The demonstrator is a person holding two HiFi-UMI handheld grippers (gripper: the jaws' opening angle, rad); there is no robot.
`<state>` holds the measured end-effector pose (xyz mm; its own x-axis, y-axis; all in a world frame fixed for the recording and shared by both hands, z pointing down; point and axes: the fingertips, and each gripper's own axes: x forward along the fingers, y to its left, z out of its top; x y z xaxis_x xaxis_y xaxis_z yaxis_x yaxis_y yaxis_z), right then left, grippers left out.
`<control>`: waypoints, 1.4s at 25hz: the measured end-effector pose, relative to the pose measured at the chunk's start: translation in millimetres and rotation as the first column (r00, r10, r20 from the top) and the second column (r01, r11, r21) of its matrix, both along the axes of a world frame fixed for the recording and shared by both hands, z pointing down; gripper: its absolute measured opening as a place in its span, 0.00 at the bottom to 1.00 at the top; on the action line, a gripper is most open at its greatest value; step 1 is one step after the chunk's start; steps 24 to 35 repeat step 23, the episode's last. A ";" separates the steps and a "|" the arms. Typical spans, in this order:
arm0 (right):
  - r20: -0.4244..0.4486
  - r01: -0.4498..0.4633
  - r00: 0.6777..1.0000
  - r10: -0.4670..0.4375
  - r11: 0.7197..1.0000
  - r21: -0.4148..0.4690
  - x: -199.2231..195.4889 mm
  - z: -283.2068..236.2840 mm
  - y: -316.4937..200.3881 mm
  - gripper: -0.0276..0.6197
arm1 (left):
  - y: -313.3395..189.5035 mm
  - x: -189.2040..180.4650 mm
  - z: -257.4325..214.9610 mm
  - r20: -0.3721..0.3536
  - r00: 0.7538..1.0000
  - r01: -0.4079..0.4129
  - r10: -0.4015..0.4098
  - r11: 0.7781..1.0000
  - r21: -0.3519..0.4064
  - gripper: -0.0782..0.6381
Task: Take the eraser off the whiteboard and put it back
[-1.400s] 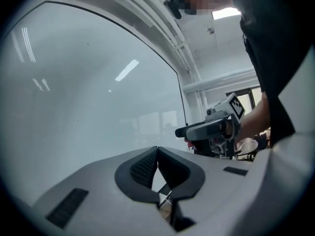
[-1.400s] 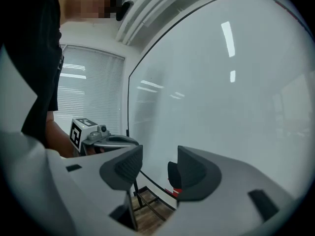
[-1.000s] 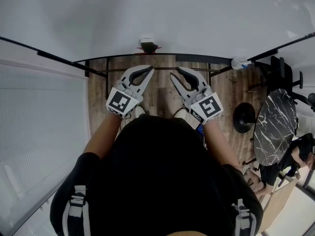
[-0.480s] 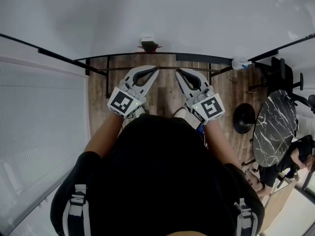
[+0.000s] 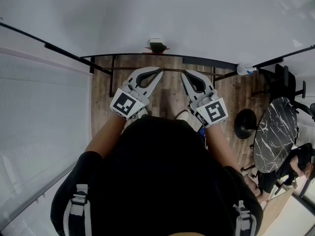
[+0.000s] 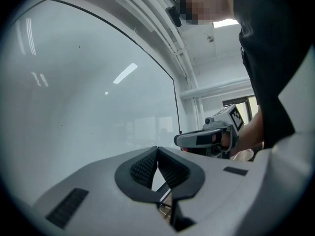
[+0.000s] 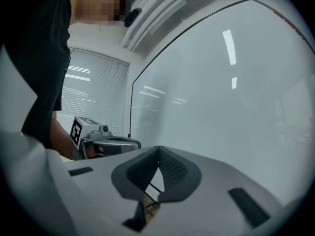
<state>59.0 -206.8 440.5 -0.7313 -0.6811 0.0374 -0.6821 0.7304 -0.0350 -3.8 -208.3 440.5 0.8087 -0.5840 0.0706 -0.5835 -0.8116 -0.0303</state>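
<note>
The eraser (image 5: 157,46), small and dark with a pale top, sits at the bottom edge of the whiteboard (image 5: 147,14), straight ahead of me. Both grippers are held level side by side just short of the board. In the head view my left gripper (image 5: 159,71) is shut and empty, below the eraser and apart from it. My right gripper (image 5: 183,73) has just been closing and is now shut with nothing between its pads. The left gripper view shows its own pads (image 6: 157,148) meeting in front of the bare board. The right gripper view shows its pads (image 7: 158,147) meeting too.
Window blinds (image 5: 39,112) fill the left side. A dark marble round table (image 5: 275,132), black chairs and a seated person (image 5: 295,166) are at the right. The board's stand bars (image 5: 128,69) cross the wooden floor (image 5: 170,95) below. A small white and blue object (image 5: 243,69) sits at the board's right.
The right gripper's jaws, slightly apart a second ago, have come together. Both grippers stay roughly in place; the head view has shifted a little.
</note>
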 end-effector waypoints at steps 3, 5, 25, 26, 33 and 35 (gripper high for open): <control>0.003 -0.005 1.000 0.005 1.000 0.000 -1.7 0.4 -1.6 0.05 | -0.2 -4.8 0.2 0.002 1.000 0.009 -0.009 1.000 -0.001 0.12; -0.004 0.002 1.000 -0.002 1.000 -0.003 -4.1 2.1 -0.5 0.05 | 0.4 -7.3 1.8 0.005 1.000 0.016 -0.016 1.000 -0.004 0.12; -0.014 0.016 1.000 -0.016 1.000 -0.019 -12.4 6.0 13.6 0.05 | 13.5 -15.4 6.5 0.029 0.999 0.038 -0.037 0.999 -0.014 0.12; -0.014 0.016 1.000 -0.016 1.000 -0.019 -12.4 6.0 13.6 0.05 | 13.5 -15.4 6.5 0.029 0.999 0.038 -0.037 0.999 -0.014 0.12; -0.014 0.016 1.000 -0.016 1.000 -0.019 -12.4 6.0 13.6 0.05 | 13.5 -15.4 6.5 0.029 0.999 0.038 -0.037 0.999 -0.014 0.12; -0.014 0.016 1.000 -0.016 1.000 -0.019 -12.4 6.0 13.6 0.05 | 13.5 -15.4 6.5 0.029 0.999 0.038 -0.037 0.999 -0.014 0.12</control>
